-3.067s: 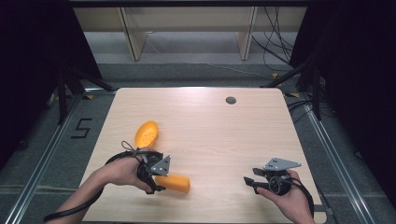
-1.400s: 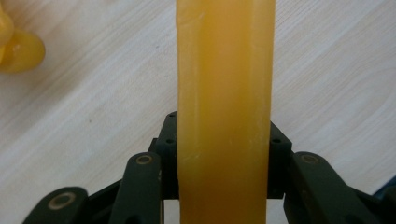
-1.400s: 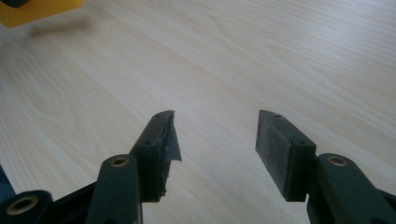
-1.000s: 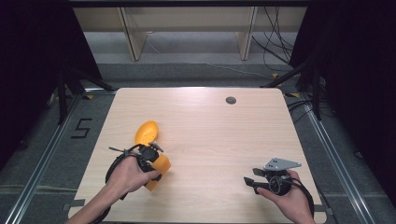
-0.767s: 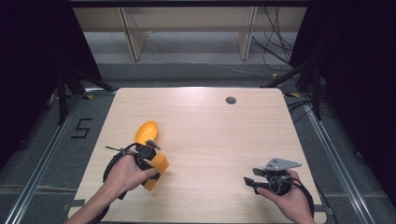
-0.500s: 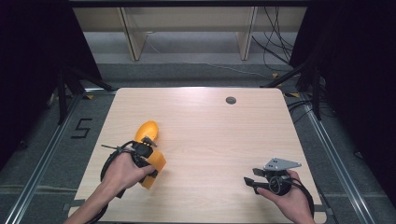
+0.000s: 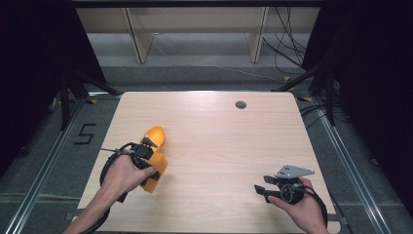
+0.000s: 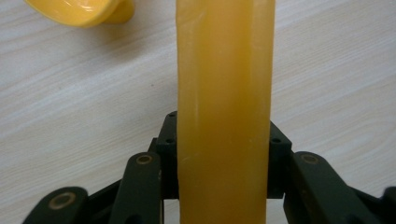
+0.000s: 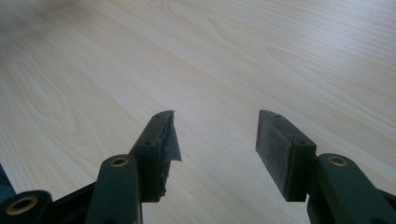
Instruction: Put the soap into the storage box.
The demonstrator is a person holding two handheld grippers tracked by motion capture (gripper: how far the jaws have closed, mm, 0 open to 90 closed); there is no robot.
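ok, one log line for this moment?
left claw: shut on long orange plastic block | right claw: open, empty | orange plastic scoop: on light wooden table

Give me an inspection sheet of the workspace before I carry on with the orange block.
Surface: light wooden table, with a dark round grommet near the far edge.
Job's things: orange block clamped in the left claw; yellow-orange rounded dish lying just beyond it.
Clutter: nothing seen.
Grippers: left claw shut on the block; right claw open with nothing between its jaws, low at the table's near right.
Cables: black cable looping from the left claw; more on the floor behind, at right.
Surroundings: wooden shelf legs behind, dark curtains, floor marking "5".
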